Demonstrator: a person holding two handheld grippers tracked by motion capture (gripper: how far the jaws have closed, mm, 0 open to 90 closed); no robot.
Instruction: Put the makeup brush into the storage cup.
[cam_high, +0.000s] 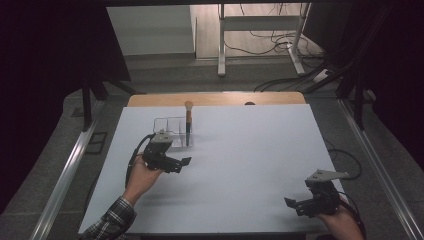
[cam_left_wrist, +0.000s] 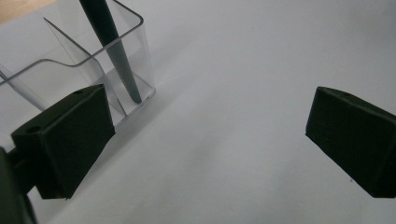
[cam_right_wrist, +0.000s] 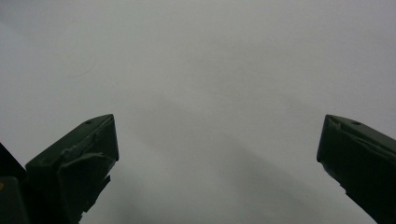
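A clear plastic organizer box (cam_high: 172, 131) with dividers stands on the white table surface (cam_high: 240, 160), left of centre. A makeup brush (cam_high: 188, 122) with a dark handle and tan bristle head stands upright in its right compartment. In the left gripper view the brush handle (cam_left_wrist: 116, 56) leans inside the clear box (cam_left_wrist: 93, 70). My left gripper (cam_high: 184, 162) is open just in front of the box, nothing between its jaws; in its own view the gripper (cam_left_wrist: 210, 144) stands wide apart over bare table. My right gripper (cam_high: 292, 204) is open near the front right corner, over bare surface (cam_right_wrist: 215, 154).
The white surface lies on a wooden table whose far edge (cam_high: 215, 98) shows behind it. Metal rails (cam_high: 65, 170) run along both sides. A desk frame (cam_high: 260, 35) and cables (cam_high: 280, 45) sit on the floor beyond.
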